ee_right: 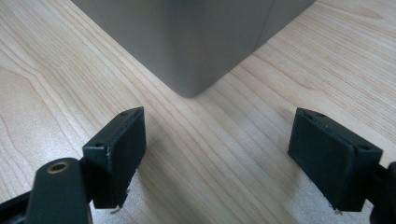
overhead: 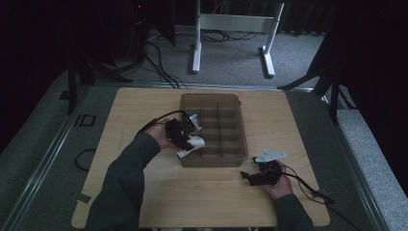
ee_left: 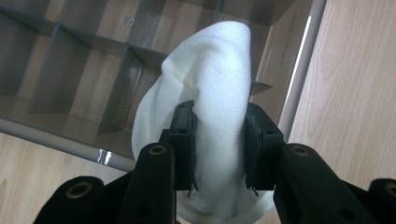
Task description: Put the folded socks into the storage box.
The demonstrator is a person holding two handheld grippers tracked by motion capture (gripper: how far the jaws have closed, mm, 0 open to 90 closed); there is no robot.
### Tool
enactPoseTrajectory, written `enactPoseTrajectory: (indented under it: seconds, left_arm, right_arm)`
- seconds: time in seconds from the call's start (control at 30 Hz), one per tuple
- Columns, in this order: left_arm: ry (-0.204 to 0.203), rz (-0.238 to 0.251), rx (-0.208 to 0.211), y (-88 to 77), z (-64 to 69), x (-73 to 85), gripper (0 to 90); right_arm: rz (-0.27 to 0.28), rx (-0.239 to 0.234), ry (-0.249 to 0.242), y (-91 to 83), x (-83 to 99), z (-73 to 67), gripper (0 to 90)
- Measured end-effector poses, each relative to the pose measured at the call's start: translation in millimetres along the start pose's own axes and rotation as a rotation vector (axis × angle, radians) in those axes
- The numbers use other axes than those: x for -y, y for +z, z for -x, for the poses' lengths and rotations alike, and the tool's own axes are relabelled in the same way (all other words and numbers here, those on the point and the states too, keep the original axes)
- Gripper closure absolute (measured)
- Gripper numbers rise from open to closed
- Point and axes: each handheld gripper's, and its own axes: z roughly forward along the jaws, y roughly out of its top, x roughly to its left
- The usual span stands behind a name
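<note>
A grey-brown divided organizer box (overhead: pixel 243 130) lies in the middle of the wooden table. My left gripper (overhead: pixel 185 137) hovers at the box's near-left corner, shut on a rolled white cloth (overhead: pixel 191 145). In the left gripper view the white cloth (ee_left: pixel 212 93) bulges out between the two black pads (ee_left: pixel 184 135) and hangs over the box's compartments (ee_left: pixel 79 74). My right gripper (overhead: pixel 254 177) rests low on the table just past the box's near-right corner. Its jaws stand wide apart in the right gripper view (ee_right: pixel 219 158), with bare wood between them and the box's corner (ee_right: pixel 189 51) ahead.
The wooden table (overhead: pixel 144 106) has free room to the left, right and front of the box. Cables trail from both grippers. A white desk frame (overhead: pixel 231 29) and loose cables lie on the floor beyond the table.
</note>
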Motion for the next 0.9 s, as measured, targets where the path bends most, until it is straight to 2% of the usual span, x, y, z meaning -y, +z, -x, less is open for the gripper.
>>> enactPoseTrajectory:
  seconds: [0.43,0.47,0.63,0.8,0.9]
  left_arm:
    - [-0.008,-0.026,0.042,10.4,-9.0,-1.5,69.1]
    - [0.002,-0.052,0.043,12.6,-9.7,-3.8,69.1]
    - [0.034,-0.099,0.043,16.9,-8.5,-13.0,69.1]
    - [0.056,-0.123,0.065,25.0,-9.0,-14.3,69.1]
    - [0.056,-0.116,0.070,24.9,-9.4,-14.0,69.1]
  right_arm:
    - [-0.001,-0.001,0.001,0.0,0.0,-0.2,18.7]
    - [-0.001,-0.001,0.001,0.0,0.0,-0.2,18.7]
    - [-0.001,-0.001,0.001,0.0,0.0,-0.2,18.7]
    - [-0.002,-0.002,0.000,-0.1,0.0,-0.3,18.6]
    - [-0.001,-0.002,0.000,-0.1,0.0,-0.3,18.6]
